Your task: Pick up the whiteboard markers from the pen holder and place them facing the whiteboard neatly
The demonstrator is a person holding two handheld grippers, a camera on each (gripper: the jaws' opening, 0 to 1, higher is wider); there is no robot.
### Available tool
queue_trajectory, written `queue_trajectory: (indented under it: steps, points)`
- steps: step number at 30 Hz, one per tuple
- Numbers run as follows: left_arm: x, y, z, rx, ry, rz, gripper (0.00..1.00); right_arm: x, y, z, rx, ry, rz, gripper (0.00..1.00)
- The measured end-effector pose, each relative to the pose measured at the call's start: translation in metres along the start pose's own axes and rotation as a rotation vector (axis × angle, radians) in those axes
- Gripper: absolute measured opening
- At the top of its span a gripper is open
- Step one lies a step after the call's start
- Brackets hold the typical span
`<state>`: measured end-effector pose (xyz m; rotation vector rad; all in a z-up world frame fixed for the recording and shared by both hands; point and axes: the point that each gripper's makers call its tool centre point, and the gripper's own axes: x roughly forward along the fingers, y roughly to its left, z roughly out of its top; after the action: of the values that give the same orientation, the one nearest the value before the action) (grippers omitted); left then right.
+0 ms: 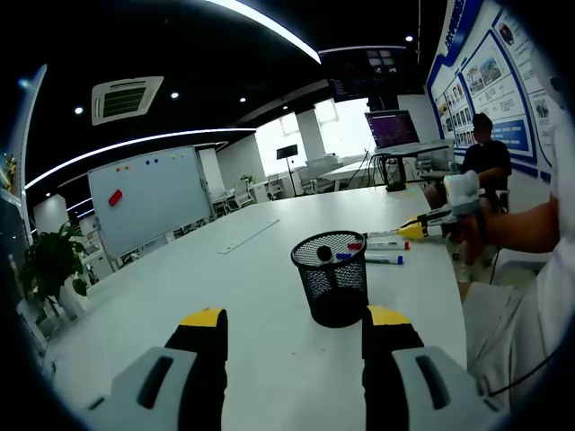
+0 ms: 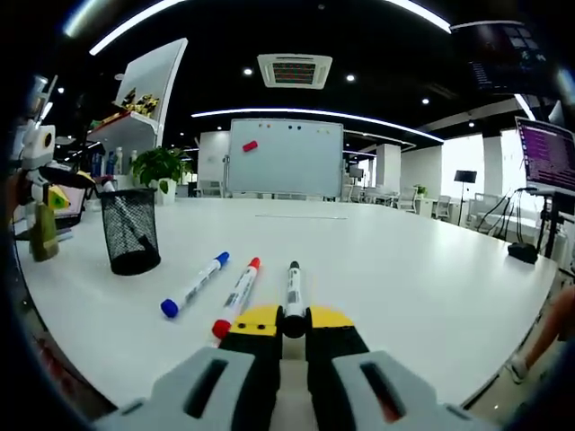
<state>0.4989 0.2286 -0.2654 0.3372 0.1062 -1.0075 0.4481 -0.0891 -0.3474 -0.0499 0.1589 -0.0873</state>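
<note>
At lower centre, the right gripper [image 2: 294,325] is clamping the black marker [image 2: 293,289] beside the laid blue marker [image 2: 195,285] and red marker [image 2: 237,296], while the left gripper [image 1: 295,325] is waiting open and empty before the mesh pen holder [image 1: 332,278], where one marker [image 1: 324,254] is remaining.

This is an open-plan office or meeting area: a long white conference table [image 2: 431,269] runs down the room towards a freestanding whiteboard [image 2: 285,157] on a stand, under a black ceiling with linear strip lights [image 1: 269,27] and a cassette air-conditioning vent [image 2: 294,69]. A monitor [image 1: 392,127] glows at the far end beside a person seated at the table, blue display boards [image 1: 490,72] line one wall, and office chairs [image 2: 409,199] sit in the background. A potted plant [image 1: 54,260] and shelves [image 2: 135,117] complete the workplace look.
</note>
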Motion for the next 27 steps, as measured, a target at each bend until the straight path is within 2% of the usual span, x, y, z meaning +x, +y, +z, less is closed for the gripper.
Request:
queue_trajectory:
  steps: [27]
  points:
    - [-0.0003, -0.0012, 0.0010, 0.000, -0.002, 0.002, 0.62, -0.0013, 0.0034, -0.0018, 0.021, -0.005, -0.008, 0.10]
